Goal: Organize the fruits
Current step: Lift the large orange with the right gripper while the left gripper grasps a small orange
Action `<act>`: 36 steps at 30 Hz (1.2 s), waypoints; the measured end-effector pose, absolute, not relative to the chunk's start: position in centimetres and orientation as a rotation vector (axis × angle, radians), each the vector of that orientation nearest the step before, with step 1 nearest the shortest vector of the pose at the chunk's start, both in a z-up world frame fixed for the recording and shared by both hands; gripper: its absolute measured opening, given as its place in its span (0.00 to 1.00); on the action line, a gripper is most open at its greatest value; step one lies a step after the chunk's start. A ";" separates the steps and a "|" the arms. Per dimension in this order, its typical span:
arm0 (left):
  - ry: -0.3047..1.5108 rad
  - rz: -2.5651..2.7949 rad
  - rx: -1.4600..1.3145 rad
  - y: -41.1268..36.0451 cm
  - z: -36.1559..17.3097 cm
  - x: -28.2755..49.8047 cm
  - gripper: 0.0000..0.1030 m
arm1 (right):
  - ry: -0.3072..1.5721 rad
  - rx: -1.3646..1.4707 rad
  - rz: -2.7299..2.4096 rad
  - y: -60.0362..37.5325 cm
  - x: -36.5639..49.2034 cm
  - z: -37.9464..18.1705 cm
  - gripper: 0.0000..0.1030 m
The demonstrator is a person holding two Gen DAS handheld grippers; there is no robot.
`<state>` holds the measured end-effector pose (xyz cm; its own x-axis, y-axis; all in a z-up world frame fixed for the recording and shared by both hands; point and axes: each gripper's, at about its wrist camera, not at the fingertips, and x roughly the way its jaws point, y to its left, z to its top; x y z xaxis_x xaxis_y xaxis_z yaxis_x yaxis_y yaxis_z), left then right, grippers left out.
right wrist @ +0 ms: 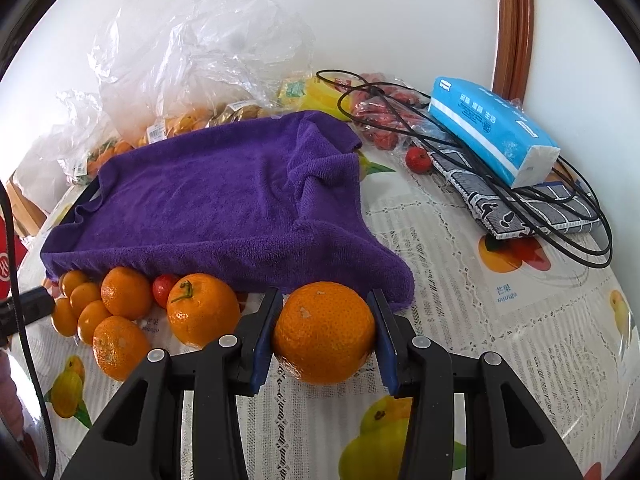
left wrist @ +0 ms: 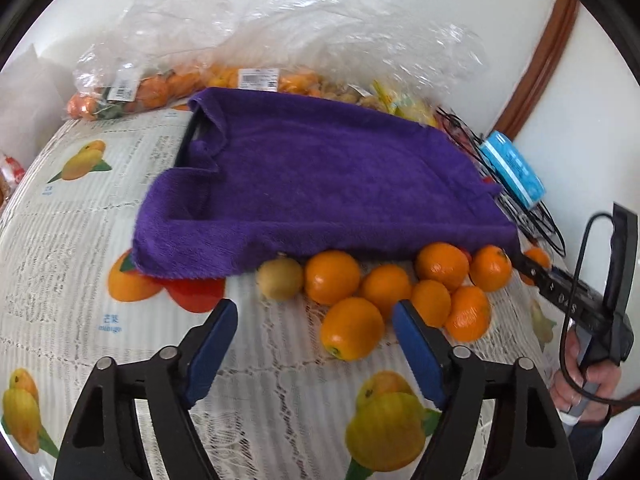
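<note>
**Orange fruit gripped at the towel's edge**

Orange and round, one mandarin (right wrist: 324, 332) sits squeezed between the blue pads of the right tongs (right wrist: 322, 338) at the lower centre of the right wrist view, both pads pressing its sides, its underside on the printed lace cloth of the surface (right wrist: 460, 300). It lies just in front of the hanging corner of the purple towel (right wrist: 224, 204), which is draped over a dark tray whose rim shows at the left.

Left of the held fruit, along the towel's front edge, lies a cluster of loose oranges (right wrist: 202, 308) with a small red fruit (right wrist: 164, 286) among them.

In the left wrist view the left tongs (left wrist: 316, 340) stand partly apart over the cloth in the lower half of the frame, with nothing between the pads. The nearest orange (left wrist: 352, 328) lies just inside the right-hand pad; whether it touches cannot be told. A brownish-green fruit (left wrist: 280, 278) rests at the left end of that cluster.

Clear plastic bags (left wrist: 168, 40) of fruit fill the top of the frame. A blue tissue pack (right wrist: 492, 128) lies on black cables (right wrist: 520, 200) at the upper right of the right wrist view.
</note>
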<state>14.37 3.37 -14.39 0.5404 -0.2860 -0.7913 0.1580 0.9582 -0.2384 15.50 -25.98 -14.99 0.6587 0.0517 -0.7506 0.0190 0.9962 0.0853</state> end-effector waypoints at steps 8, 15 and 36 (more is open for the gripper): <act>0.985 -0.271 -0.007 0.4 -15.2 14.0 0.48 | 0.870 0.085 0.018 -25.8 15.7 -15.5 0.42; 0.973 -0.273 -0.007 0.5 -15.0 13.8 0.32 | 0.832 0.092 0.026 -25.8 15.3 -14.7 0.42; 0.837 -0.187 -0.091 2.8 -8.1 13.5 0.32 | 0.750 0.055 0.048 -22.4 14.3 -7.9 0.42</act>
